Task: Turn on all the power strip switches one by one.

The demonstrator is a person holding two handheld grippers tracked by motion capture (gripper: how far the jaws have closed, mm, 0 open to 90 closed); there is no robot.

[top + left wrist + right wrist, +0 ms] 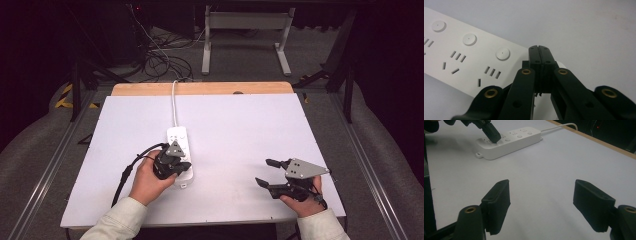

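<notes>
A white power strip (180,142) lies on the white table sheet (240,125), and its cord (175,100) runs off toward the back edge. My left gripper (186,167) is shut with nothing between its jaws. Its tips are down on the near end of the strip, in line with the row of round buttons (502,53). In the left gripper view the closed left gripper (539,50) covers that end of the power strip (461,57). My right gripper (262,171) is open over bare sheet at the front right. The right gripper view shows the right gripper (541,184) wide apart, with the power strip (509,142) and the left gripper (495,138) farther off.
A wooden strip of table (200,88) shows along the back edge. Beyond it on the floor are loose cables (160,60) and the white legs of another table (245,40). Metal rails (50,165) run along both sides of the table.
</notes>
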